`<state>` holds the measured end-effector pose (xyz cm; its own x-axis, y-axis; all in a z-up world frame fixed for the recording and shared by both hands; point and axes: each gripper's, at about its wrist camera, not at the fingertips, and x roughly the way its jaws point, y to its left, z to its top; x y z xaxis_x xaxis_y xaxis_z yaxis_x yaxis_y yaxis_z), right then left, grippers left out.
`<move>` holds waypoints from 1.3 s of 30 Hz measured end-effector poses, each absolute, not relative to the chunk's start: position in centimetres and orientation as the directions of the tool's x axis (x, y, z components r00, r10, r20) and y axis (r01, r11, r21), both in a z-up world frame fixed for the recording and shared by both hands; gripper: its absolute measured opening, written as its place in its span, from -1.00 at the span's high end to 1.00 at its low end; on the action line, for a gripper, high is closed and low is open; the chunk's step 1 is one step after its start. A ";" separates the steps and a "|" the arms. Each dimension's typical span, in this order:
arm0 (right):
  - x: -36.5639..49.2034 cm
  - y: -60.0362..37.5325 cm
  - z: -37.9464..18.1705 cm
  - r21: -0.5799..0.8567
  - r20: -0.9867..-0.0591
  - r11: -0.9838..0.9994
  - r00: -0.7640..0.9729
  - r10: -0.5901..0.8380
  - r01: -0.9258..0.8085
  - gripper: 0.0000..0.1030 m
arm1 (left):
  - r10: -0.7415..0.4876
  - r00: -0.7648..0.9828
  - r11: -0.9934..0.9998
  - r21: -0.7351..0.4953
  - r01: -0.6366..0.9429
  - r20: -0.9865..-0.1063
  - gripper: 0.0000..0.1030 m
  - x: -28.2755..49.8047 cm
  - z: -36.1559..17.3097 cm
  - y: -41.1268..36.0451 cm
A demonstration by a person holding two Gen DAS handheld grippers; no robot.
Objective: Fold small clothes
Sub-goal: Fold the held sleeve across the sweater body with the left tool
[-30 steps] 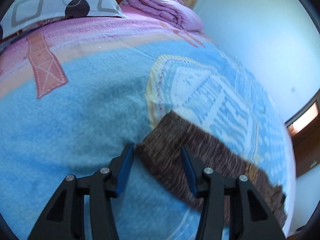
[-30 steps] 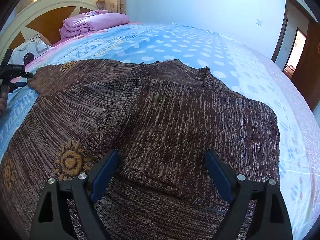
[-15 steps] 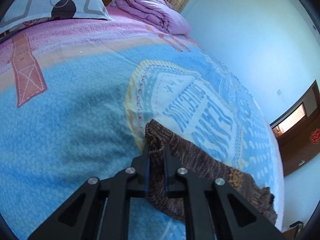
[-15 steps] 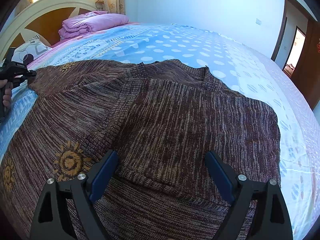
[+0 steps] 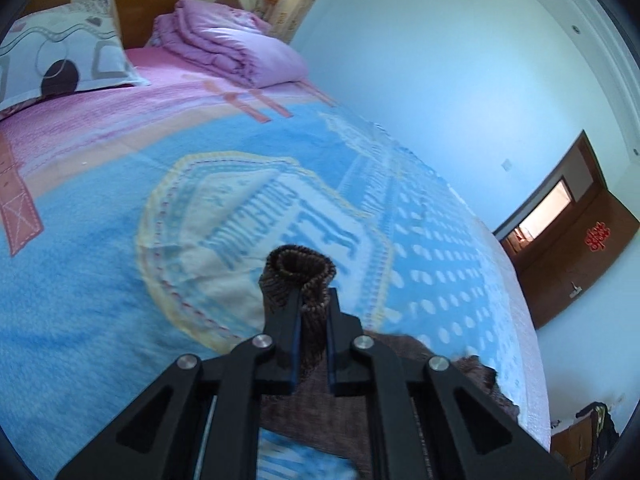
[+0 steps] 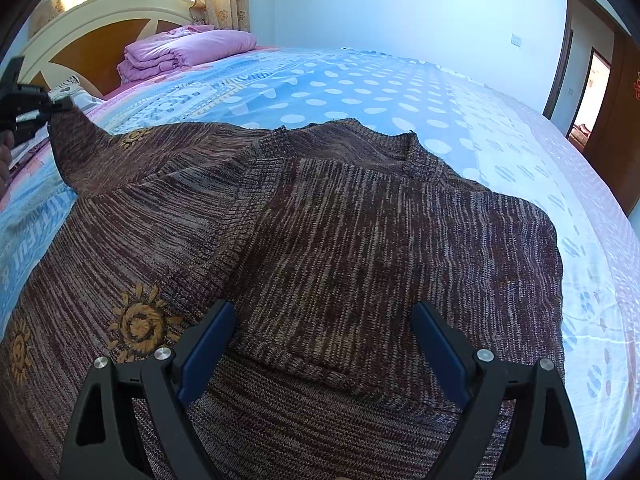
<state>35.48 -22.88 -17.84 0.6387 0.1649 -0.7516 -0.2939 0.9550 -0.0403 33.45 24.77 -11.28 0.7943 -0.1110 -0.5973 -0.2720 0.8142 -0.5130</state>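
A brown knitted sweater (image 6: 340, 232) with orange flower embroidery lies spread on the bed. Its right sleeve looks folded over the body. My left gripper (image 5: 314, 300) is shut on the cuff of the left sleeve (image 5: 298, 276) and holds it lifted above the blanket; the cuff opening faces the camera. In the right wrist view the left gripper (image 6: 60, 106) shows at the far left with the sleeve (image 6: 92, 152) stretched up to it. My right gripper (image 6: 324, 320) is open and empty, low over the sweater's lower body.
The bed has a blue patterned blanket (image 5: 100, 264). A folded purple quilt (image 5: 228, 52) and a pillow (image 5: 60, 60) lie at the headboard (image 6: 92, 32). A blue wall and a brown door (image 6: 616, 120) stand beyond the bed's far side.
My left gripper closed on the sleeve cuff, then lifted it off the blanket. My right gripper stayed open and hardly moved.
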 end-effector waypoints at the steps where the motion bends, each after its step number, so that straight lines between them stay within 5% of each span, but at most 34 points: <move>1: 35.5 -22.9 -17.8 -0.038 -0.752 0.955 0.638 0.167 -0.295 -0.76 | -0.120 0.797 0.817 -0.515 -0.260 -0.592 0.81 33.4 -10.8 24.1; 10: 33.3 -28.0 -11.5 0.190 -0.647 0.940 0.685 0.336 -0.282 -0.76 | -0.206 0.812 0.817 -0.553 -0.164 -0.545 0.81 33.0 -6.7 19.2; 39: 19.9 -38.5 -13.2 0.182 -0.616 0.953 0.727 0.303 -0.243 -0.76 | -0.422 0.764 0.777 -0.629 0.027 -0.489 0.81 34.9 -4.7 3.1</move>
